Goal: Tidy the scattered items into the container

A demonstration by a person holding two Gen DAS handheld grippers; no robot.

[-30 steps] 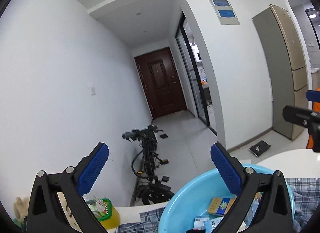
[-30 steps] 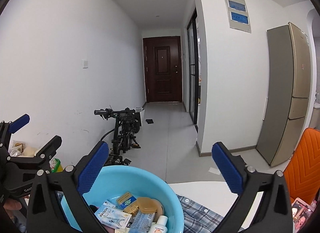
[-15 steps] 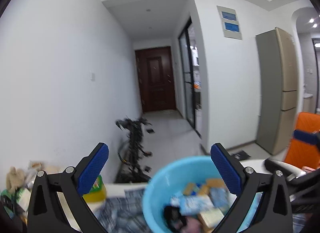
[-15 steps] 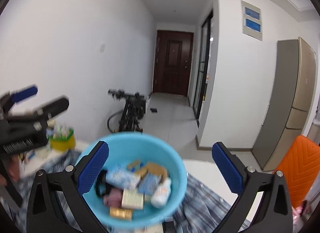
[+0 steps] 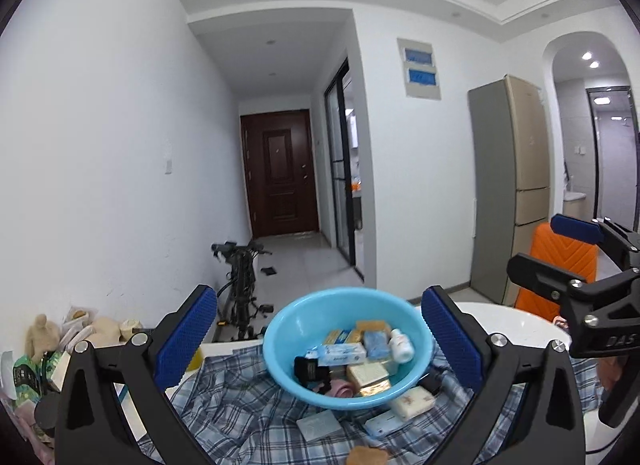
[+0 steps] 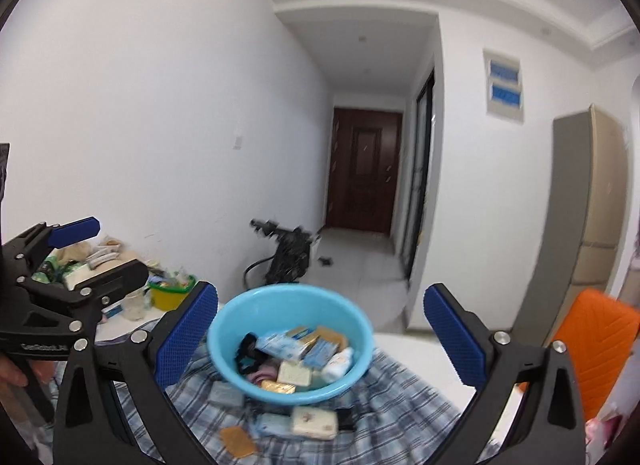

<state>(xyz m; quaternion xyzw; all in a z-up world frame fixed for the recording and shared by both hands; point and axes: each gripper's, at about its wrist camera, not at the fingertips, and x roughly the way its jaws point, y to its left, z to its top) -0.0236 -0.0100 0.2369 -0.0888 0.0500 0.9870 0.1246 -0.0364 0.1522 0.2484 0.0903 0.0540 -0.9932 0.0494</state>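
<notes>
A light blue basin [image 5: 296, 313] [image 6: 256, 305] sits on a plaid cloth [image 5: 240, 405] [image 6: 396, 397] and holds several small boxes, soaps and a white bottle [image 5: 401, 345]. Loose on the cloth in front of it lie a cream soap bar [image 5: 412, 402] [image 6: 314, 423], a grey packet [image 5: 319, 424] [image 6: 227, 394], a pale blue packet [image 5: 384, 423] [image 6: 273, 425] and a tan biscuit-like piece [image 5: 367, 456] [image 6: 238, 441]. My left gripper [image 5: 318, 339] is open above and before the basin, holding nothing. My right gripper [image 6: 320, 339] is open too, also empty.
A white table [image 5: 500, 315] carries the cloth. Clutter and a yellow tub [image 6: 170, 297] crowd its left end. An orange chair [image 5: 560, 265] [image 6: 592, 341] stands right, a folded bike [image 5: 240, 285] and a fridge [image 5: 508, 185] beyond. A hand [image 6: 12, 369] holds the left gripper.
Both wrist views have tilted down and pulled back. The basin now shows whole, and the loose items on the cloth in front of it have come into sight. Both grippers stay open.
</notes>
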